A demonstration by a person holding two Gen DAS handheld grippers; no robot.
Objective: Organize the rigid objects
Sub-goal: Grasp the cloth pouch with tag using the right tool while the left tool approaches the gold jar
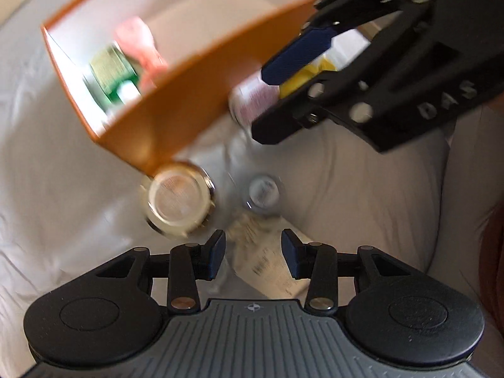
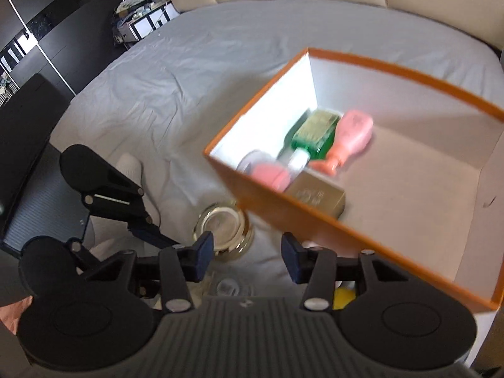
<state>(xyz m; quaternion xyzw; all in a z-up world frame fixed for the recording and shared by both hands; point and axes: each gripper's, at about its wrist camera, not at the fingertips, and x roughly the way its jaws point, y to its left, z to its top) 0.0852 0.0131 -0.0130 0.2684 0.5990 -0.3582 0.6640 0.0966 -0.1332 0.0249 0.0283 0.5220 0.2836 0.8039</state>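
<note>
Bed [image 2: 176, 72]: we see its grey sheet, headboard and a dark cabinet only from the right wrist.
Box [image 2: 315, 220]: orange, white inside, on the sheet; the right view shows a green bottle [image 2: 315, 132], a pink bottle [image 2: 351, 137], a gold carton [image 2: 318, 197] and a pink-lidded jar [image 2: 267, 171] in its left part.
Left gripper [image 1: 253, 253]: we see it point down over a clear bottle [image 1: 263, 193] on the sheet, jaws apart, nothing pinched.
Right gripper [image 2: 247, 256]: tilted down near the box's near wall, jaws apart, empty.
Gold jar [image 1: 179, 200]: on the sheet by the box's near corner.
Yellow thing [image 1: 302, 77]: only partly seen behind the right gripper in the left view.
</note>
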